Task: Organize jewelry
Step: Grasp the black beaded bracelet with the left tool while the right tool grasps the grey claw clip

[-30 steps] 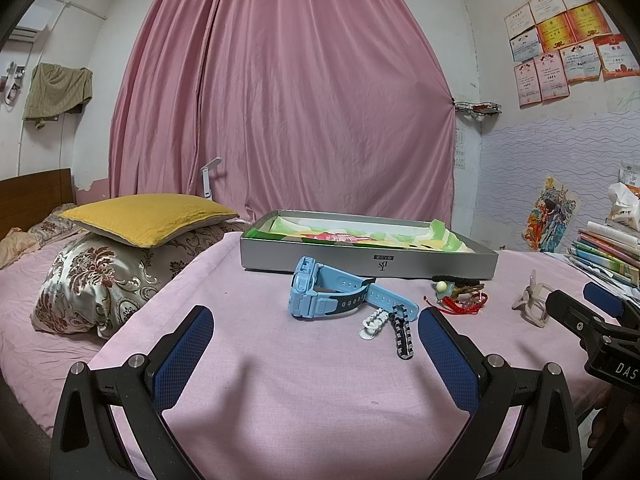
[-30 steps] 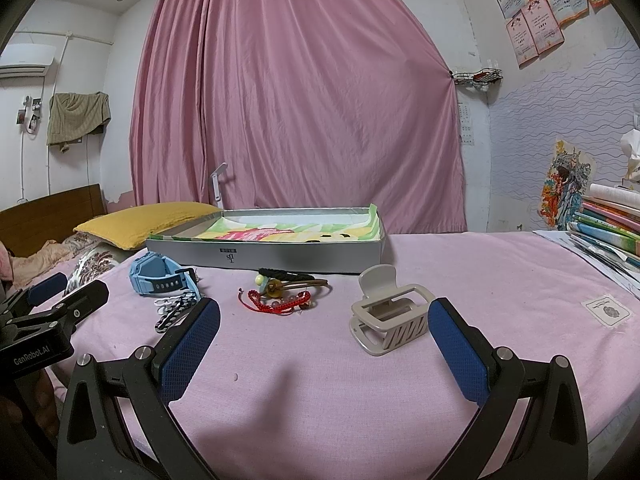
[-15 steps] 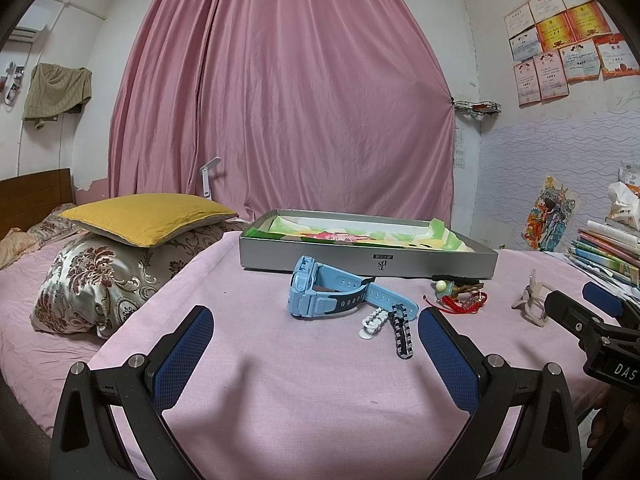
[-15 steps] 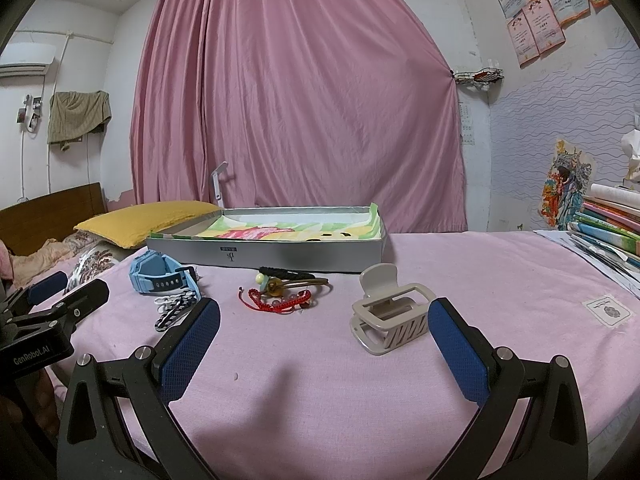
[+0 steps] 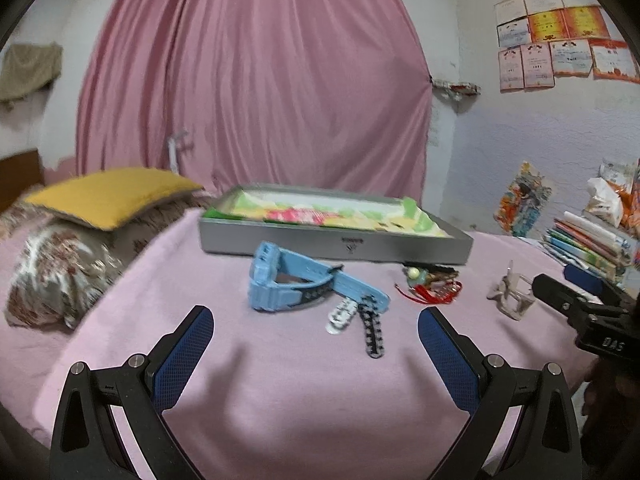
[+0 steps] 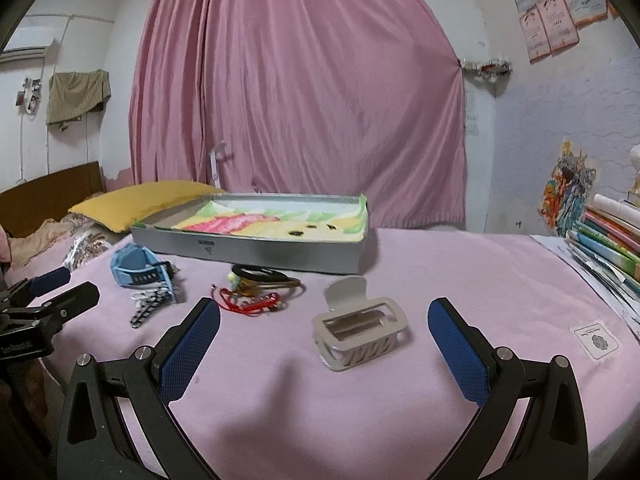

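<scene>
On the pink bed sheet lie a blue watch (image 5: pixel 288 280) (image 6: pixel 138 268), a white hair clip (image 5: pixel 340 314) and a black-and-white one (image 5: pixel 372 334), a red cord bracelet (image 5: pixel 434 290) (image 6: pixel 250 302) with a beaded piece (image 6: pixel 264 278) behind it, and a beige claw clip (image 6: pixel 358 328) (image 5: pixel 512 292). A grey open box (image 5: pixel 332 234) (image 6: pixel 256 236) with a colourful lining stands behind them. My left gripper (image 5: pixel 316 340) is open and empty, short of the watch. My right gripper (image 6: pixel 324 332) is open and empty, with the claw clip just ahead between its fingers.
A yellow pillow (image 5: pixel 108 196) on a floral one (image 5: pixel 60 268) lies at the left. Stacked books (image 6: pixel 604 236) sit at the right edge. A pink curtain (image 6: pixel 296 92) hangs behind the bed. A small white card (image 6: pixel 596 340) lies on the sheet at the right.
Both grippers have risen and tilted down a little, so the box interior shows more. The claw clip sits closer between my right fingers. The objects have not moved.
</scene>
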`<state>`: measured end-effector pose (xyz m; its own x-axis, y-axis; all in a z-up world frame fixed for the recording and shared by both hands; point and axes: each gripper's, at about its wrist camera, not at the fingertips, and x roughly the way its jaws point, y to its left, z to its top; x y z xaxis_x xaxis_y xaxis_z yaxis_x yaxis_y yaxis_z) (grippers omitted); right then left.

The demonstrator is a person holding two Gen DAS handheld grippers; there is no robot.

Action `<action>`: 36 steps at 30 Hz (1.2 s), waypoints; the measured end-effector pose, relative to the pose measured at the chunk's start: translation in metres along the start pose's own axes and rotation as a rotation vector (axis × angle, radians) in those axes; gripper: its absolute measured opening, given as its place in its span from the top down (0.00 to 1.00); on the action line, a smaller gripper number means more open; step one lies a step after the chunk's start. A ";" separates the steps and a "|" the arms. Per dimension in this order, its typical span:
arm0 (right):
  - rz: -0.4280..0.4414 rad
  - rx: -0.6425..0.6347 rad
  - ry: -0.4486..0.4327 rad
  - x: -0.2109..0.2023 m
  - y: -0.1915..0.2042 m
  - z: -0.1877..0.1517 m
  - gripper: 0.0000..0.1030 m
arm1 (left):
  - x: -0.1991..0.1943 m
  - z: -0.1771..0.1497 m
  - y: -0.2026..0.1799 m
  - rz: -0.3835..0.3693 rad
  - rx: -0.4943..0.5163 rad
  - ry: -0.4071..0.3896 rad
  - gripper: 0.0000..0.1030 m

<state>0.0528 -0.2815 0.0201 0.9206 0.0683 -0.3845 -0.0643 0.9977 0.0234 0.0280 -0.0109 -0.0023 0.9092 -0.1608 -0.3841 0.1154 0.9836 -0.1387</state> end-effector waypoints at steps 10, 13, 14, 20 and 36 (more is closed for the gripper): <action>0.049 0.093 0.185 0.037 -0.023 0.003 0.06 | 0.029 0.005 -0.012 -0.097 -0.022 0.132 0.07; 0.051 0.082 0.236 0.046 -0.022 0.004 0.20 | 0.038 0.006 -0.018 -0.117 -0.018 0.185 0.22; 0.050 0.073 0.252 0.050 -0.021 0.004 0.22 | 0.041 0.006 -0.019 -0.125 -0.021 0.203 0.27; 0.063 0.051 0.355 0.066 -0.021 0.005 0.28 | 0.054 0.006 -0.027 -0.128 -0.018 0.268 0.41; 0.111 0.018 0.392 0.073 -0.014 0.006 0.43 | 0.064 0.012 -0.041 -0.075 0.047 0.350 0.84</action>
<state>0.1237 -0.2899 -0.0030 0.6918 0.1725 -0.7012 -0.1451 0.9844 0.0991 0.0866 -0.0604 -0.0100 0.7064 -0.2427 -0.6649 0.2024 0.9694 -0.1389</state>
